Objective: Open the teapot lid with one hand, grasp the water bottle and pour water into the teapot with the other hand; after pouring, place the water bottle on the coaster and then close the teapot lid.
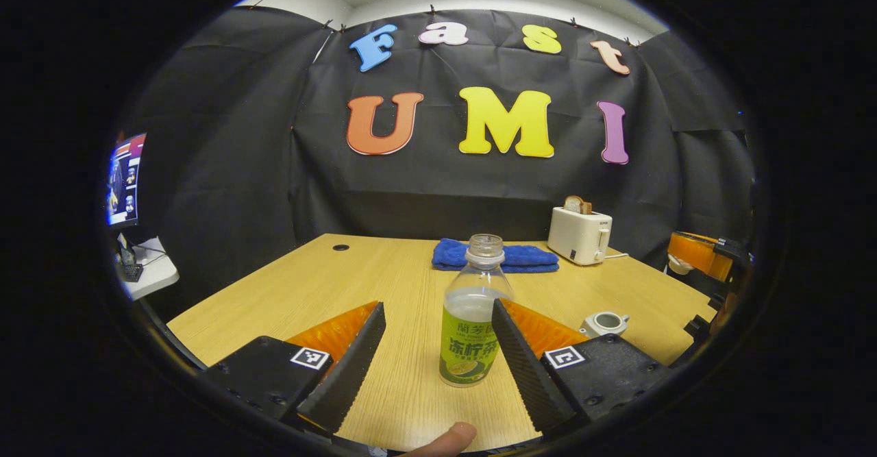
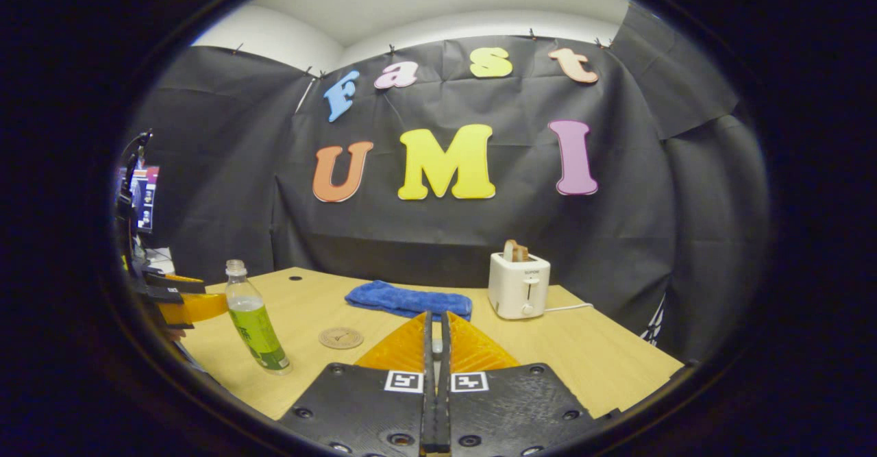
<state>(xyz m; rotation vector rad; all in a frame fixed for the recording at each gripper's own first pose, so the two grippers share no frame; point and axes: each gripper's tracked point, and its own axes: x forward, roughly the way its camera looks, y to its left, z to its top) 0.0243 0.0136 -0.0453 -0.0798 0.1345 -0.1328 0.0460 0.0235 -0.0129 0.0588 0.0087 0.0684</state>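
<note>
Pale wood of the table [image 1: 384, 272] stretched ahead of me, and the water bottle [image 1: 473, 313] stood upright on it, uncapped, between my left gripper's [image 1: 438, 347] wide-spread jaws, which did not press on it. Its teapot [image 1: 604, 322] sat open-topped to the right, just beyond that finger. My right gripper [image 2: 436, 337] had its jaws nearly together; whether they pinched anything I could not tell. A round coaster [image 2: 340, 337] lay near the blue towel [image 2: 408, 301] and white toaster [image 2: 519, 284].

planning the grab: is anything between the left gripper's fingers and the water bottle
Nothing. In the left gripper view the left gripper is open, and the uncapped water bottle stands upright between its fingertips with only bare table around its base.
</note>
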